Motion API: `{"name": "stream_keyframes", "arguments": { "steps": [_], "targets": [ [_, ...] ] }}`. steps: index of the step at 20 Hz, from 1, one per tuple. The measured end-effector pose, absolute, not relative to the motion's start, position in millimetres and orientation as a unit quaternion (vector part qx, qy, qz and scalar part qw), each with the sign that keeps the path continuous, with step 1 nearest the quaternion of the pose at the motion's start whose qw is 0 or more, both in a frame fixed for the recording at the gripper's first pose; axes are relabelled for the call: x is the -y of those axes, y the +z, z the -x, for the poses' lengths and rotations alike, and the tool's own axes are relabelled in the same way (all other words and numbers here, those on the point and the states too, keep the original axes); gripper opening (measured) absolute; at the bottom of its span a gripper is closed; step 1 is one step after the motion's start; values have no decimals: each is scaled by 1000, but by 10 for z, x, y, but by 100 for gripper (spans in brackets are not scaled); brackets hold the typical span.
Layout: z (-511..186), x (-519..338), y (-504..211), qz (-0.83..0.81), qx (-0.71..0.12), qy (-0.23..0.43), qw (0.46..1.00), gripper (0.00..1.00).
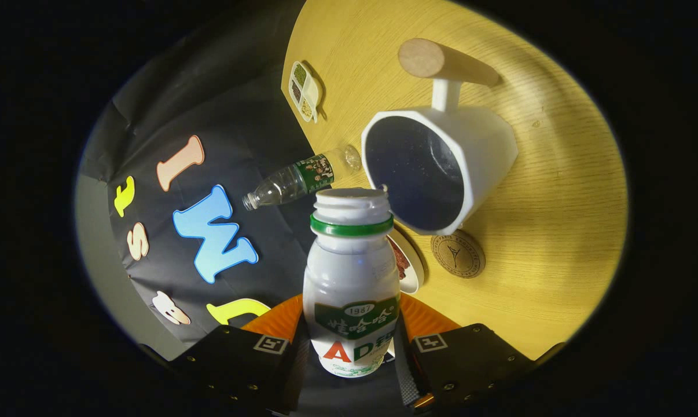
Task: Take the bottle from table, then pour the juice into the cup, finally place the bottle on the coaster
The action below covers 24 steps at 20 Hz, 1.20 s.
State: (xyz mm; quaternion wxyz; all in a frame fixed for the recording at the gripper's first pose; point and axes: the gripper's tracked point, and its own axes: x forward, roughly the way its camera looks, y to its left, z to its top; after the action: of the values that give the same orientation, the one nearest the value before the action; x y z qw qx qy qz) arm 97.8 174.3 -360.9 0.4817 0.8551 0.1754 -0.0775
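Gripper (350,347) clamped on small white plastic juice bottle with green neck ring (352,278), both fingers pressing its lower sides, no gap showing. Cap is off, and the bottle is tipped hard with the whole view, its open mouth right at the rim of the white faceted cup with dark inside and wooden handle (441,165), which stands on the round light-wood table (551,243). Pour step in hand, I judge; can't tell if juice is running, no stream visible.

Risks: the mouth sits at the near edge of the rim, not over the cup's middle, so a fast tilt could send juice down the cup's outside onto the table. Bottle lip touching the rim could nudge the cup. Grip is low on a smooth body, so it may slip or swing as the tilt grows.

Round brown cork coaster (458,253) lies just beside the cup base, with a small white dish with reddish contents (408,262) next to it; set-down could clip either. Clear empty plastic bottle with green label (297,178) and white divided seasoning tray (304,91) sit well apart beyond.
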Motion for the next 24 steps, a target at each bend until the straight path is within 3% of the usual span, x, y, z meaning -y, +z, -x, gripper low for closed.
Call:
{"name": "stream_keyframes", "arguments": {
  "steps": [5, 16, 24],
  "targets": [
    [-1005, -1729, -3618, -851, -172, -78, 490, 64],
    [-1004, -1794, -3757, -805, -181, -65, 562, 64],
    [-1060, -1959, -3642, -640, -217, 7, 737, 64]
  ]
}}
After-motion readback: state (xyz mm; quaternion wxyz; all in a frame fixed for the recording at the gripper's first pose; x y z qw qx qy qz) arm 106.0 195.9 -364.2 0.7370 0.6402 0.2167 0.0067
